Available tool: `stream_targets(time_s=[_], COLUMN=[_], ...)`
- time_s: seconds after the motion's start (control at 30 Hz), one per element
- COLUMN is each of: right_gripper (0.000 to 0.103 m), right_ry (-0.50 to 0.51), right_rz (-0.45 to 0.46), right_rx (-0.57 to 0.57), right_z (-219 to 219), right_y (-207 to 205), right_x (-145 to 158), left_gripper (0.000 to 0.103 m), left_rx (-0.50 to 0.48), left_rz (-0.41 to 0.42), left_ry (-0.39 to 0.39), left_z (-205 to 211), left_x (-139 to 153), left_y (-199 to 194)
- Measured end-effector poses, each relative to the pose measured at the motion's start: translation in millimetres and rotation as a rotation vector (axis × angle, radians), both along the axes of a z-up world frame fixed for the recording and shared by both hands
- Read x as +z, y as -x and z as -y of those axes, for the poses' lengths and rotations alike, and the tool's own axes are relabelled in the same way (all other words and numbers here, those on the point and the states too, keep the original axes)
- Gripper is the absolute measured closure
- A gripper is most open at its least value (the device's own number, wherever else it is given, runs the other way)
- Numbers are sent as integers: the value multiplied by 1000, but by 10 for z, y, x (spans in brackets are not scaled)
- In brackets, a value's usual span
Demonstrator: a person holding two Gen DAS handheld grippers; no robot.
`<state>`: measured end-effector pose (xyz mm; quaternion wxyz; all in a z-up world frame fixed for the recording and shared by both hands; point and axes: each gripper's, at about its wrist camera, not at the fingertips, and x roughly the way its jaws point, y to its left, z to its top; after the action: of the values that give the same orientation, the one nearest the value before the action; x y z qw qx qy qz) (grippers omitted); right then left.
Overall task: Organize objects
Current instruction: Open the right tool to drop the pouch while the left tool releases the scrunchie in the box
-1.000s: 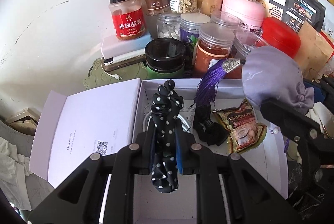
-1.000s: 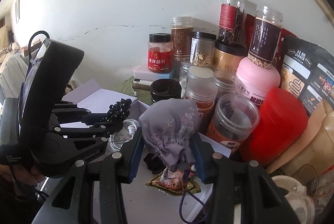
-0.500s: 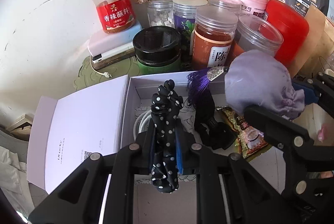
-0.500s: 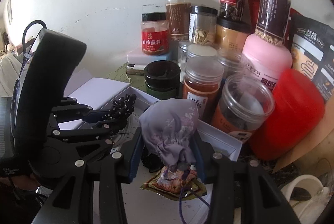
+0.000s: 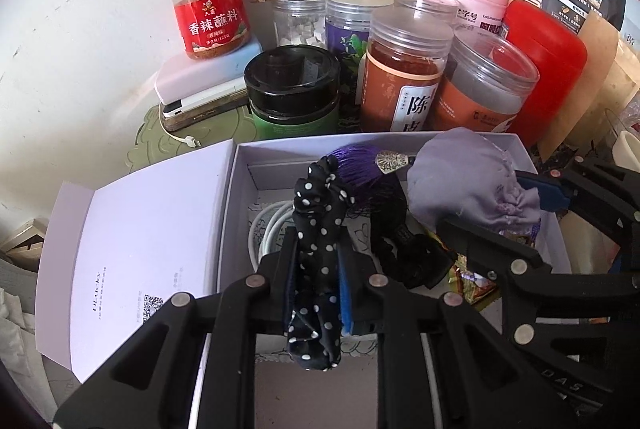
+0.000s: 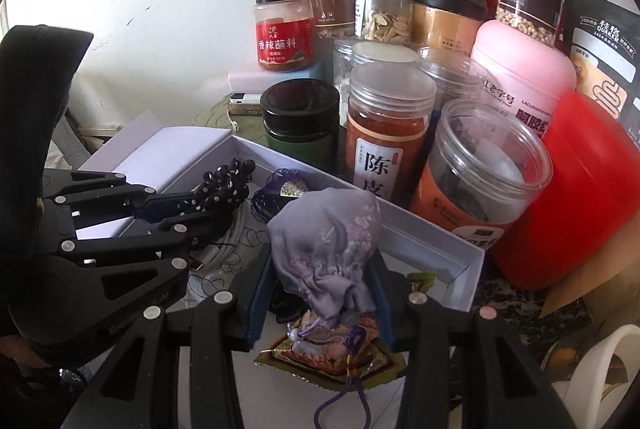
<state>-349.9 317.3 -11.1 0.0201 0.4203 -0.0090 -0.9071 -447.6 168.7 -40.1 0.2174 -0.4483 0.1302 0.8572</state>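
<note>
Pouch (image 6: 328,253) of lilac embroidered cloth sits pinched between the pads of the right tongs (image 6: 320,269), its drawn neck toward the camera and its purple cord (image 6: 344,389) trailing down over a foil snack packet (image 6: 332,353) on the floor of the box. Beside it, the left tongs (image 5: 318,269) are pressed onto a black polka-dot fabric band (image 5: 320,253), which stands up between the pads and hangs out below them. Both loads hover over the open white box (image 5: 400,145), whose lid (image 5: 152,241) is folded flat to the left.

Inside the box already lie a coiled white cable (image 5: 268,225), a black scrunchie (image 5: 404,253) and a purple tassel with a metal cap (image 5: 372,165). Behind the box stands a crowd of jars, nearest a black-lidded green one (image 5: 294,93) and an orange-filled one (image 5: 404,77), with a red canister (image 5: 548,65) to the right.

The step in hand looks like placing both soft items in the box. To do it well, I would lower each until the fabric rests on the box floor before letting go, setting the band in the free space near the cable and the pouch toward the right-hand end. Keep the two tools from crossing, and tuck the cord inside the wall so the lid could fold over cleanly.
</note>
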Motion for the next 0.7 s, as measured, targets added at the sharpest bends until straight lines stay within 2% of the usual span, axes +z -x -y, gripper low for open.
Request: stream_targets(time_s=[0.03, 0.23, 0.3, 0.43, 0.7], right_gripper=[58, 53, 39, 39, 39], right_ry=[2, -6, -21, -20, -67], right_rz=[6, 10, 6, 14, -12], right_rx=[1, -11, -11, -3, 2], right_z=[-3, -29, -15, -9, 47], right_y=[7, 5, -3, 6, -79], right_x=[-11, -4, 13, 15, 127], left_gripper=[82, 81, 81, 78, 69], left_rx=[4, 28, 33, 66, 92], left_rz=[-3, 20, 21, 36, -3], left_ry=[3, -25, -20, -24, 10], left_z=[0, 46, 42, 62, 53], left_x=[-4, -2, 6, 31, 130], left_y=[6, 52, 47, 61, -51])
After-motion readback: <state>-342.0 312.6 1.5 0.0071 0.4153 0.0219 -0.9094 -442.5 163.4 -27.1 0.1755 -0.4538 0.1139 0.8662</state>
